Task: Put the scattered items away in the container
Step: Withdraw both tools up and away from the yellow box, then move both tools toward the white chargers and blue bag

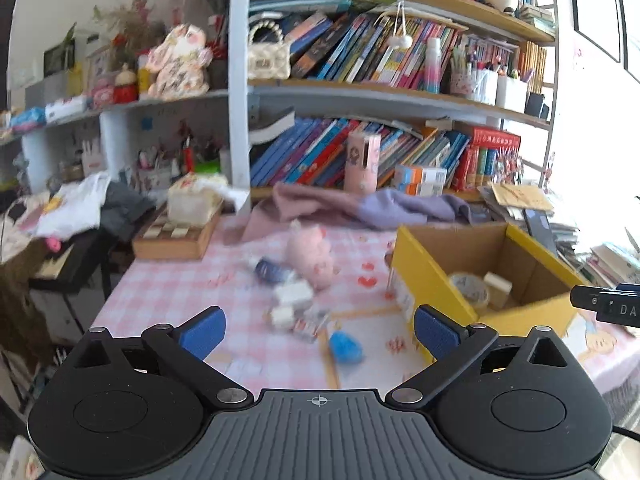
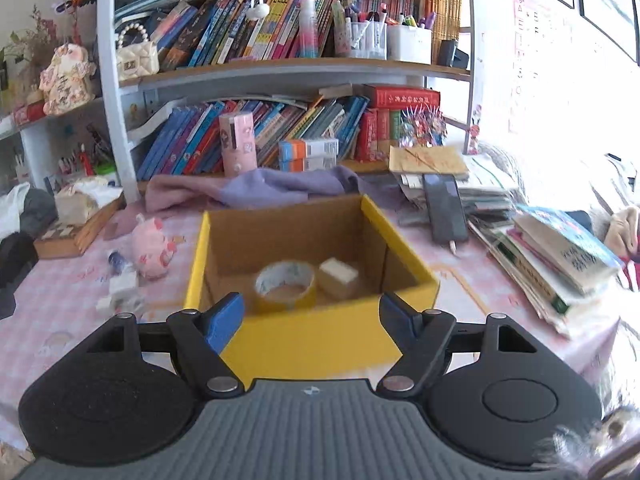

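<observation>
Left gripper (image 1: pixel 319 330): my jaws stand released, nothing between them; they point at the loose pile on the counter (image 1: pixel 168 288)
Right gripper (image 2: pixel 311 316): jaws spread and empty, facing the near wall of the cardboard box (image 2: pixel 312 340)
Already in the box: a roll of tape (image 2: pixel 285 285) and a small pale block (image 2: pixel 338 278), side by side on its floor
Left to tidy: pink plush toy (image 1: pixel 312 258), dark blue bottle (image 1: pixel 270 271), small white boxes (image 1: pixel 294 296) and a blue bit (image 1: pixel 346 346), all left of the box; I cannot tell what some of them are through the blur
Risk, clutter: the small things lie touching; I judge a grab may take two or knock one toward the counter edge
Risk, box: it looks light; I could shove it with either gripper
Surface: pink checked cloth, which may slip or bunch
Room: crowded bookshelf (image 2: pixel 280 68) behind; a purple cloth (image 2: pixel 280 186) beyond the box; a stack of books with a phone (image 2: pixel 444 210) to its right
</observation>
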